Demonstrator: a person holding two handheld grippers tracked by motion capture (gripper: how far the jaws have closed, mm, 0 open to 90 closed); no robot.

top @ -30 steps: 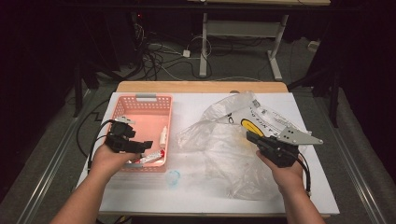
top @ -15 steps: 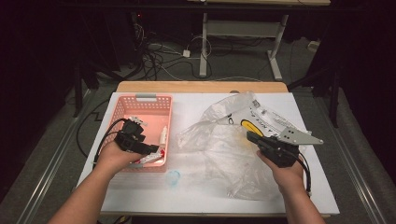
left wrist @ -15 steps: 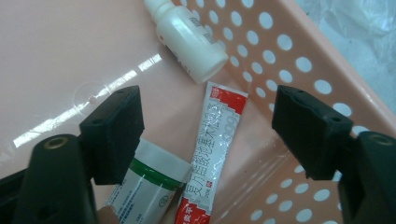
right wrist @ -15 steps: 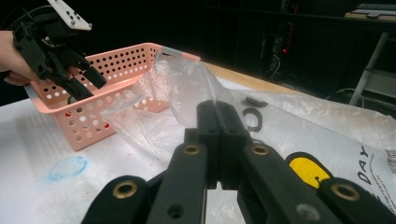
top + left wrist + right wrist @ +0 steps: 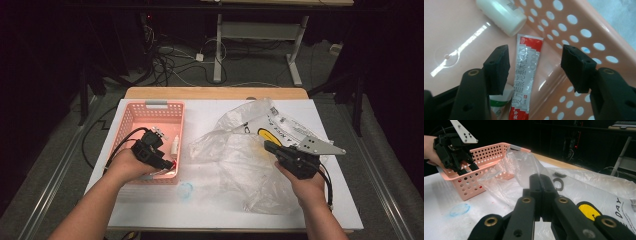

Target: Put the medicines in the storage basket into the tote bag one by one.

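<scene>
Left tongs (image 5: 535,72) deeper in basket (image 5: 131,120) — closing, perhaps around sachet (image 5: 525,82)

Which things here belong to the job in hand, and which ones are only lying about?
In use:
- left gripper, jaws just been closing around the red-and-white sachet, not yet pressing it
- pink basket
- right gripper, shut on the clear plastic bag

Lying about:
- white bottle in the basket
- green-and-white tube
- blue smudge on the table

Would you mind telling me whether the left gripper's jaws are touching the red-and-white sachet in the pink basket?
Apart. In the left gripper view, the left gripper has open jaws astride the sachet, with pink basket floor visible beside it.
</scene>
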